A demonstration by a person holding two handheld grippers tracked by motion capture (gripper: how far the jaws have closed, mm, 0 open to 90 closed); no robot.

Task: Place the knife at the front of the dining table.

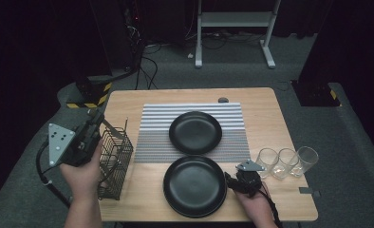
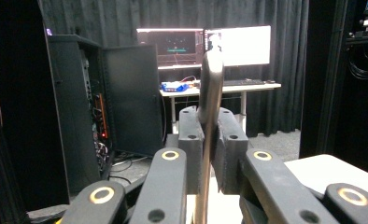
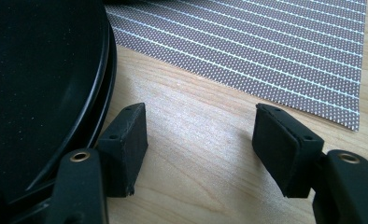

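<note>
Left tool (image 2: pixel 209 149) clamps perhaps a knife (image 2: pixel 210 93); overhead blurs it

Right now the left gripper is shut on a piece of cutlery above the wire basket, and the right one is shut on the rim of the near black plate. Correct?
Not quite. The right gripper is open: in the right gripper view its fingers stand apart over bare wood beside the near black plate, gripping nothing. The left gripper is indeed shut on the piece of cutlery, above the wire basket.

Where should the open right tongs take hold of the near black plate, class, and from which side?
At its raised right rim, coming from the right: the right tongs sit open on bare wood beside the near black plate, whose rim lifts off the table.
</note>
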